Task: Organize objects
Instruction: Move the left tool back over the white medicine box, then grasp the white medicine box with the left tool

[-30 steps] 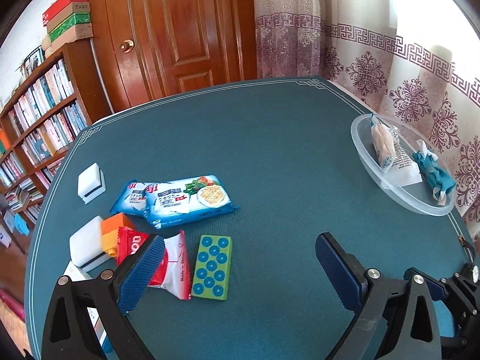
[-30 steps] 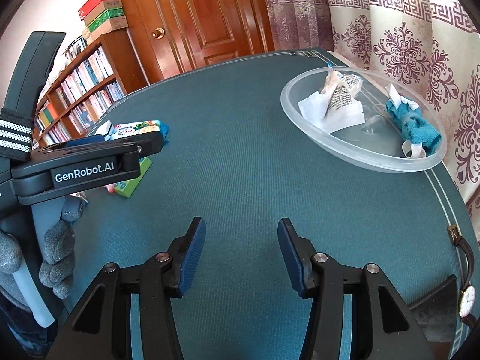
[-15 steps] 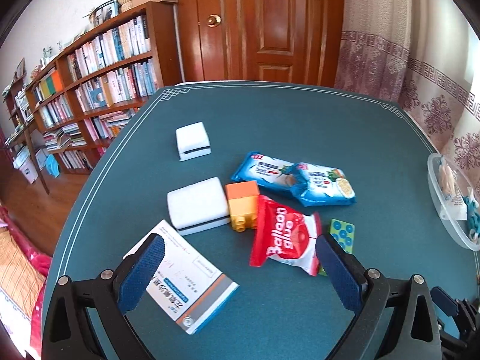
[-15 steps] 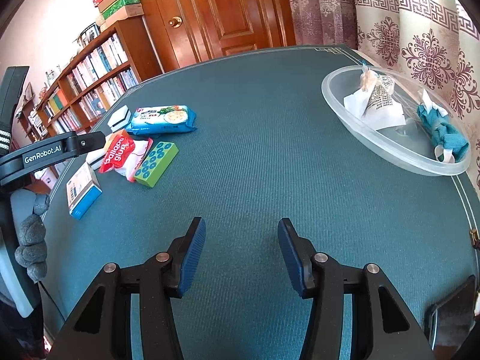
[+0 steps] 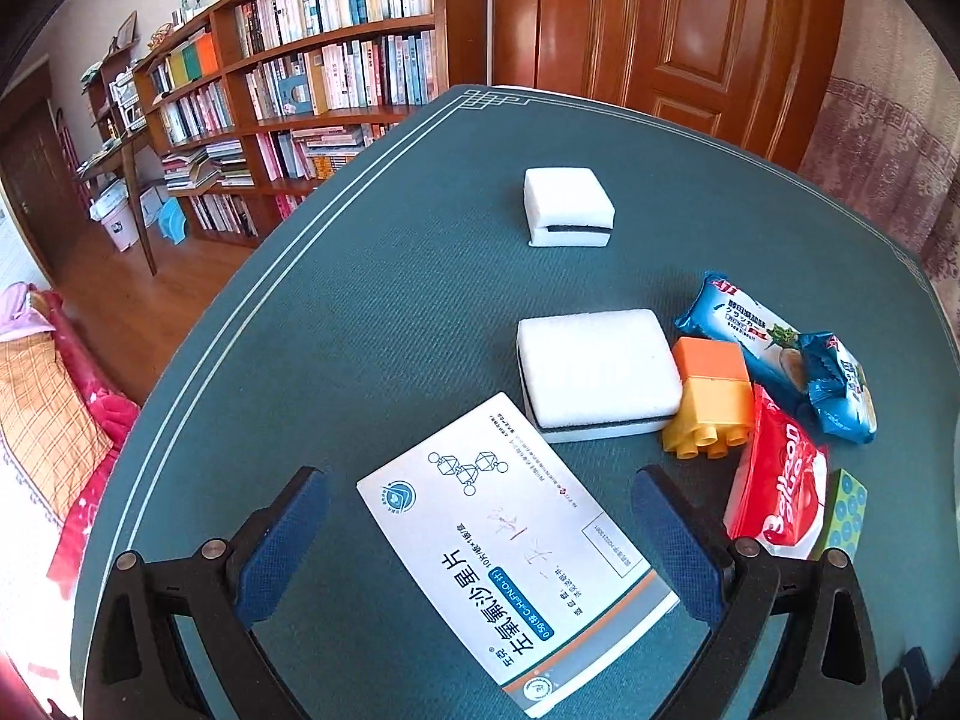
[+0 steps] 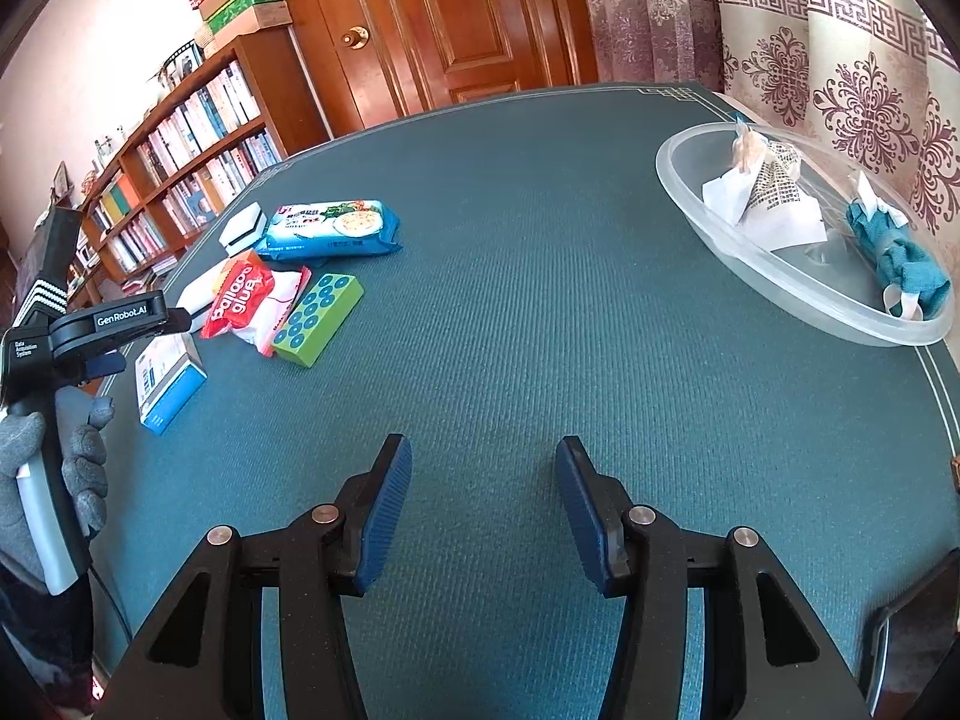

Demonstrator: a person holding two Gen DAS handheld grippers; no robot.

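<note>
My left gripper [image 5: 480,531] is open, its fingers standing either side of a white and blue medicine box [image 5: 510,546] that lies flat on the green table; the pads do not touch it. Beyond the box lie a large white sponge [image 5: 594,375], an orange and yellow toy brick [image 5: 711,399], a red balloon-glue bag [image 5: 777,480], a green dotted block [image 5: 843,510], blue cracker packs [image 5: 780,354] and a small white sponge [image 5: 567,207]. My right gripper [image 6: 483,507] is open over bare cloth. In its view the left gripper [image 6: 111,324] hangs over the medicine box [image 6: 168,381].
A clear plastic bowl [image 6: 774,267] at the table's right edge holds a paper-wrapped item and a teal cloth. A gloved hand [image 6: 54,468] grips the left tool. Bookshelves [image 5: 288,90] and a wooden door [image 5: 660,30] stand beyond the table's far edge.
The left gripper swung left across the table and came down over the medicine box, which now lies between its fingers. The right gripper barely moved.
</note>
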